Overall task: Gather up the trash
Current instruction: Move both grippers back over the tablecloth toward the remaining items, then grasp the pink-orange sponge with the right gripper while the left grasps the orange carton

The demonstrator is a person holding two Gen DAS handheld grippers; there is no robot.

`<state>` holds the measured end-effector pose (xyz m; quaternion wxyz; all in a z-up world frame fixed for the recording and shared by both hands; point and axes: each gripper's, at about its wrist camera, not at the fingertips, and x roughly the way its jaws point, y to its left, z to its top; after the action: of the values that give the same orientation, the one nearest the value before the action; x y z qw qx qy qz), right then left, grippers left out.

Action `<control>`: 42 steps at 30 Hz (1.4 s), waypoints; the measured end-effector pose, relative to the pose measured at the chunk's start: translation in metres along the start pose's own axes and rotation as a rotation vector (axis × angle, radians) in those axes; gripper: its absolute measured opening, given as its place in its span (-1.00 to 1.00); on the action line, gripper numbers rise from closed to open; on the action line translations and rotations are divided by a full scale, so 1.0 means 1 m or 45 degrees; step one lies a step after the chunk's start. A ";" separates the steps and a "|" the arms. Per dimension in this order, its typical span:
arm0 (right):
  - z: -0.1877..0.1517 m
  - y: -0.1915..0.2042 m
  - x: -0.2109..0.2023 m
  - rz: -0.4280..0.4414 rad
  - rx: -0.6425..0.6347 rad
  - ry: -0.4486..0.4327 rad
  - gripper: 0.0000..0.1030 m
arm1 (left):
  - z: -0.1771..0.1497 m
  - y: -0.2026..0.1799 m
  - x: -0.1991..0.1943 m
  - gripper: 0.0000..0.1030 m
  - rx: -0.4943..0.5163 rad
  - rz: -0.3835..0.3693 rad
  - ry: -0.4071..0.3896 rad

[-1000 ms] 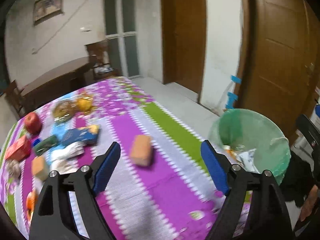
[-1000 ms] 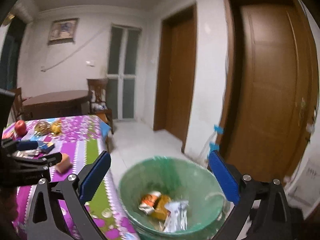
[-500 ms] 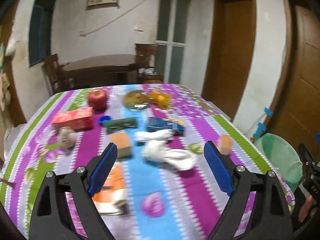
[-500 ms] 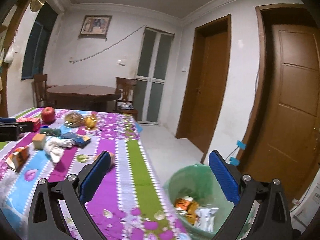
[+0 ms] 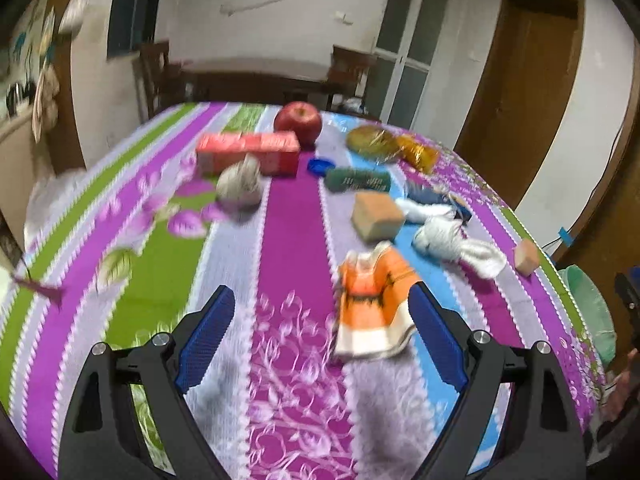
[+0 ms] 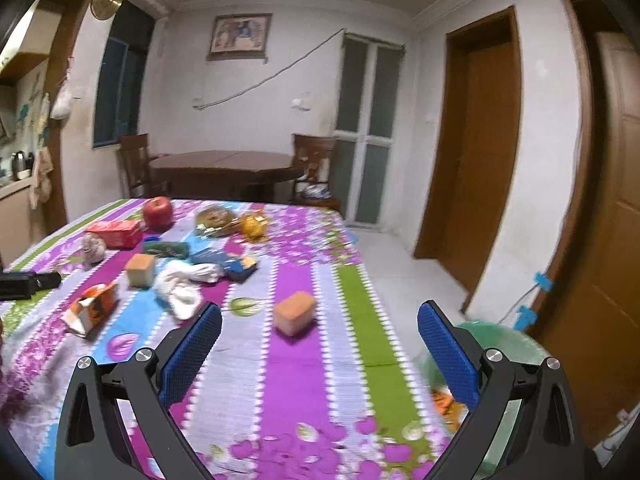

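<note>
Tablecloth (image 5: 296, 240) blurred, bin (image 6: 508, 344) half-hidden.

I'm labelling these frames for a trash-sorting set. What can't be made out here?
- Print on the orange carton: motion-blurred in the left wrist view, too small in the right.
- Green bin contents: the right gripper finger covers them; the left view's edge crops the bin.
- Green packet label: blurred in both views.

The table (image 6: 304, 364) wears purple, green, blue and grey stripes with leaf and flower prints; on it a red apple (image 5: 298, 122), a red box (image 5: 248, 152), an orange-and-white carton (image 5: 374, 304), white cloth (image 5: 456, 242), a green bin (image 6: 504, 344); each hand-held gripper (image 5: 320, 336) has blue pads
</note>
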<state>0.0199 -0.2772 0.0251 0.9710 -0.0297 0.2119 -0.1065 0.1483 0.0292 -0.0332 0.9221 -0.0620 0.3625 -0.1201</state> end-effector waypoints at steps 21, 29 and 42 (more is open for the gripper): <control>0.003 0.006 0.132 0.132 0.229 0.400 0.90 | 0.002 -0.007 0.036 0.58 0.058 -0.104 0.114; -0.001 0.007 0.174 0.172 0.351 0.517 0.89 | 0.005 -0.007 0.057 0.43 0.038 -0.134 0.192; -0.009 0.007 0.205 0.158 0.385 0.589 -0.14 | 0.008 -0.010 0.069 -0.80 0.033 -0.172 0.240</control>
<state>0.1991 -0.3157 -0.0671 0.8950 0.1537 0.4109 -0.0810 0.2011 0.0017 -0.0708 0.8744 -0.0627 0.4411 -0.1922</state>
